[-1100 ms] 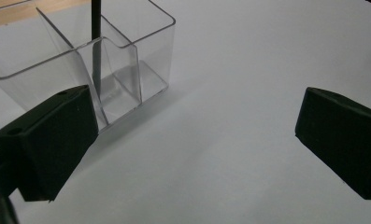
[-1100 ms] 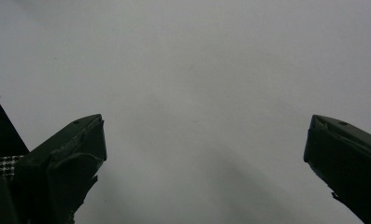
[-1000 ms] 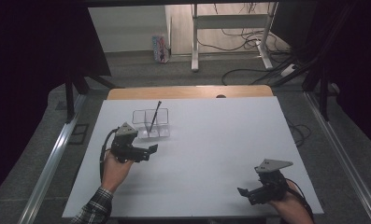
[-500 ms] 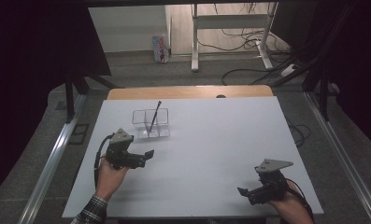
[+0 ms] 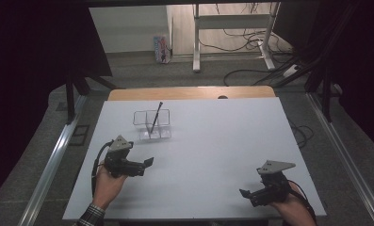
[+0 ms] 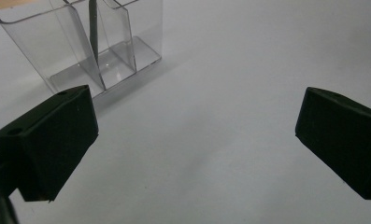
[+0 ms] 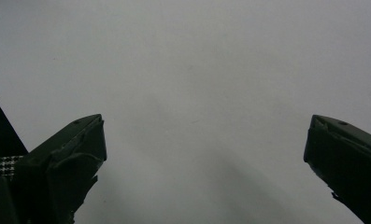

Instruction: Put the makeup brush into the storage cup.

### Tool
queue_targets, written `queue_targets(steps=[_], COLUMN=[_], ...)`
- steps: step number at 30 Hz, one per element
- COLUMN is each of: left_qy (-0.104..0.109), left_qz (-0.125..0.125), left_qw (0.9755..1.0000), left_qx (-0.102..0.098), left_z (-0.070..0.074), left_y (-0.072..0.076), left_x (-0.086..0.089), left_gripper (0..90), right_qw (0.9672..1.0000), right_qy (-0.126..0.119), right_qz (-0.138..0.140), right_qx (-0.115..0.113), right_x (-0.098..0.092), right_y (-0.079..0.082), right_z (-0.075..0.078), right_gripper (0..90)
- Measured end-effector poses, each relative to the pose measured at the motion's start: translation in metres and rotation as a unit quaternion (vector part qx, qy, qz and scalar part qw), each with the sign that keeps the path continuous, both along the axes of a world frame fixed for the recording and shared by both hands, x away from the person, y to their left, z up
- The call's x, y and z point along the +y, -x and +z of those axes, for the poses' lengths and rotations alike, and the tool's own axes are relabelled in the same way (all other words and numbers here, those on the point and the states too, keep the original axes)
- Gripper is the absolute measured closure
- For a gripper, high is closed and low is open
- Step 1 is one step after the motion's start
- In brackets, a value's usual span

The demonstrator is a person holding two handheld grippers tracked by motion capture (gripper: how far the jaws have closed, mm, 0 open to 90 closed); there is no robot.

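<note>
Clear plastic organizer (image 5: 151, 125): standing in the upper left-centre of the high view on the white tabletop (image 5: 231, 141); compartments facing up, so it is serving as the receptacle.
Pen (image 5: 155, 117): leaning tilted in a middle compartment, tip down, top sticking out toward the upper right; resting against the divider wall, which is propping it at that slant.
Left gripper (image 5: 149, 162): hovering lower left of the high view, just below the organizer and apart from it; fingers (image 6: 57, 135) spread wide, gripping nothing; aimed rightward over bare tabletop, organizer sitting at the upper left of its own view.
Right gripper (image 5: 245, 193): sitting at the lower right of the high view, well apart from the organizer; fingers (image 7: 75, 158) wide apart and empty, looking parked out of the way.
Judgement: pen looking delivered; both hands appearing idle.
</note>
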State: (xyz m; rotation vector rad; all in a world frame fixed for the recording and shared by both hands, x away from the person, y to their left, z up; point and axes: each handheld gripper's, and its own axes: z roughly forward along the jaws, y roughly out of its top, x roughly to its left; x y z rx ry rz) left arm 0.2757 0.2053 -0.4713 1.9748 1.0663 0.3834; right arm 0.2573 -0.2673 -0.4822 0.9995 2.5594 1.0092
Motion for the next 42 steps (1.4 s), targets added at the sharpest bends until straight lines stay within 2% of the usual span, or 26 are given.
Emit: queue_targets(steps=[13, 42], left_qy=[0.008, 0.010], left_qz=[0.003, 0.017], left_qw=[1.0000, 0.9998], left_qx=[0.002, 0.004], left_z=[-0.001, -0.002], left_y=[0.016, 0.044], left_x=[0.009, 0.027], left_gripper=[0.0, 0.0], right_qw=[1.0000, 1.0000], right_qy=[-0.002, -0.003], right_qz=[-0.001, -0.005], right_qx=[0.000, -0.001], right_x=[0.000, -0.001], right_y=[0.000, 0.000], right_z=[0.000, 0.001], right_gripper=[0.0, 0.0])
